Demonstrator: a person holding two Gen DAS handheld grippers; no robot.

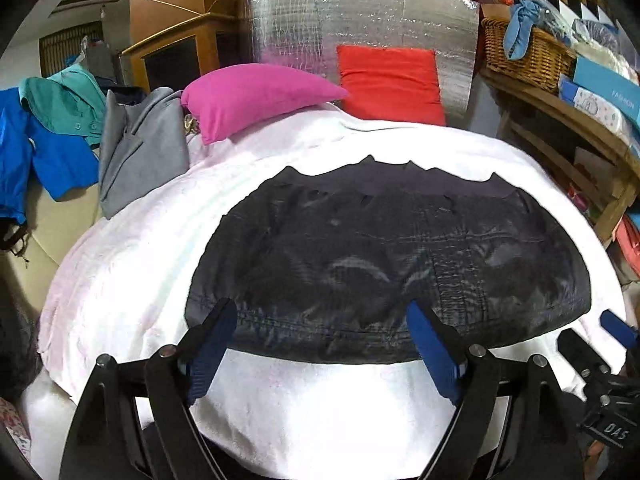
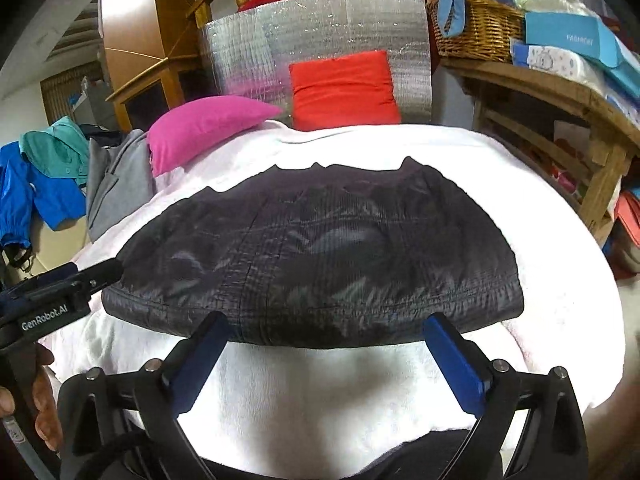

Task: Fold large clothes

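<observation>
A dark grey quilted garment [image 1: 384, 264] lies folded flat on a white blanket [image 1: 132, 280]; it also shows in the right wrist view [image 2: 320, 260]. My left gripper [image 1: 322, 320] is open and empty, its blue-padded fingers just over the garment's near edge. My right gripper [image 2: 326, 334] is open and empty at the same near edge, further right. The right gripper also shows at the right edge of the left wrist view [image 1: 600, 344]. The left gripper also shows at the left edge of the right wrist view [image 2: 76, 276].
A pink pillow [image 1: 256, 96] and a red pillow [image 1: 392, 80] sit at the far end against a silver foil panel [image 1: 360, 16]. Grey, teal and blue clothes [image 1: 140, 148] pile at the left. A wooden shelf with a wicker basket [image 1: 528, 52] stands at the right.
</observation>
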